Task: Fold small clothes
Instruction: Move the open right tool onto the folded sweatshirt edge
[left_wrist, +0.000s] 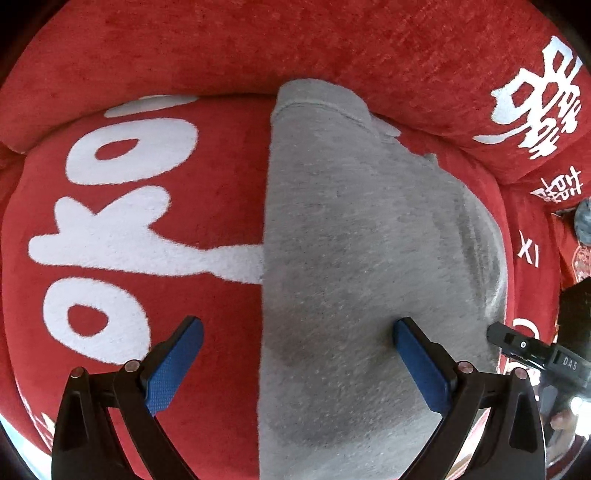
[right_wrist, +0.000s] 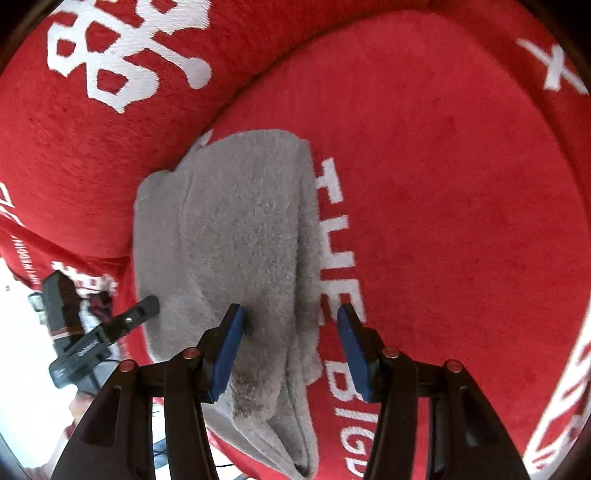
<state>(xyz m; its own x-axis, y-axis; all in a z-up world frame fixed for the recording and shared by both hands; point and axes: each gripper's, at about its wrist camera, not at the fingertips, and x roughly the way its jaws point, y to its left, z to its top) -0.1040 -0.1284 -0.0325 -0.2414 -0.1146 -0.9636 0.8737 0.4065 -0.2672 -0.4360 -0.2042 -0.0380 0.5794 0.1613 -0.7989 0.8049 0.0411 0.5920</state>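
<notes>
I hold both tools over the grey garment (right_wrist: 236, 236), which lies on the red cushion (right_wrist: 461, 206) with white lettering, its far end up against the raised padded rim (left_wrist: 258, 40); its long axis runs from six o'clock to twelve o'clock in both wrist views, a narrow strip already doubled over along its length, the layered edges showing on its three o'clock side in the right wrist view.

My right gripper (right_wrist: 291, 317) stands about half open and holds nothing; it straddles that layered edge, one blue pad over the cloth, the other over the red lettering just beside it; whether the pad on the cloth touches it I cannot tell.

My left gripper (left_wrist: 299, 328) is spread wide and empty; it straddles the opposite, straight nine o'clock edge, its right pad over the grey, its left pad over the red; the other tool shows at four o'clock in its view, so the two sit on opposite long sides of the strip's near end.

I judge the next fold runs along the axis, near end carried toward twelve o'clock; both grippers are about equally near that end.
</notes>
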